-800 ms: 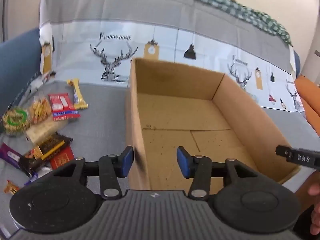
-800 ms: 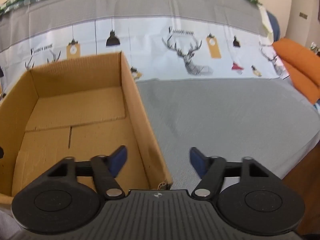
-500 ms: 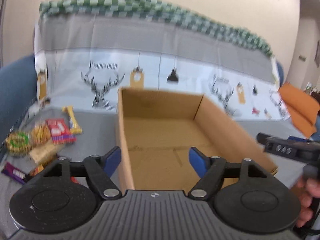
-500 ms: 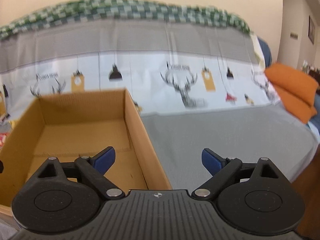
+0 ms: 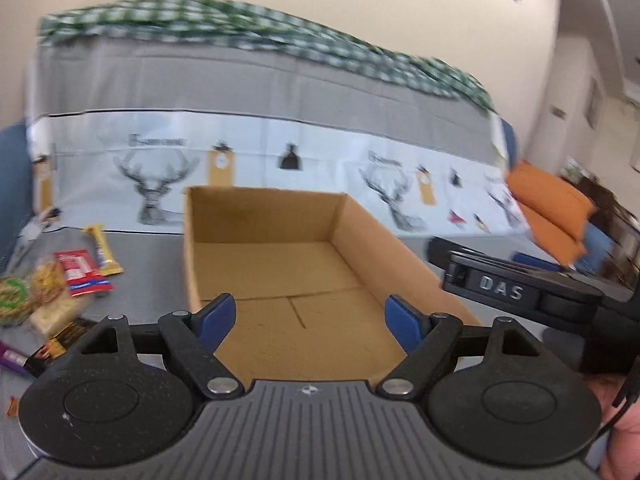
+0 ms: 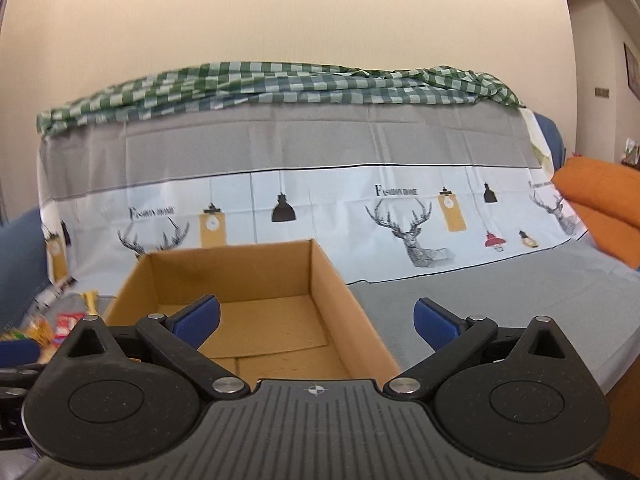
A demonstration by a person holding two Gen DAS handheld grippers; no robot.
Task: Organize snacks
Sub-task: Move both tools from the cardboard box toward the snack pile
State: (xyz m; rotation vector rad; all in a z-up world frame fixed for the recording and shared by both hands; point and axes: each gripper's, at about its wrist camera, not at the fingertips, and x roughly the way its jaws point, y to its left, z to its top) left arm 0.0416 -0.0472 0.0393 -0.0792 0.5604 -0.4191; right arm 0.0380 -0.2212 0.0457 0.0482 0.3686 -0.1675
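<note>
An empty cardboard box point(image 5: 260, 216) stands open on the grey sofa seat, straight ahead in the left wrist view. To its left lies a heap of snacks: a yellow bar point(image 5: 102, 256), a red packet point(image 5: 82, 278), a green-labelled round pack point(image 5: 12, 296) and a dark bar point(image 5: 60, 340). My left gripper point(image 5: 308, 322) hovers open before the box's near edge, nothing between its blue pads. My right gripper point(image 6: 317, 318) is open too, wide and bare, facing the box's point(image 6: 232, 276) right wall. Its black body point(image 5: 500, 290) shows beside the box.
The sofa back carries a grey cover with deer prints point(image 6: 412, 232) and a green checked cloth point(image 6: 280, 84) on top. Orange cushions point(image 5: 548, 208) lie at the right end. A hand point(image 5: 616, 440) holds the right gripper. Bare grey seat point(image 6: 500, 280) stretches right of the box.
Both grippers have drawn back from the box walls they straddled and tipped upward, so more of the wall behind shows. Both pairs of jaws have spread wider.
</note>
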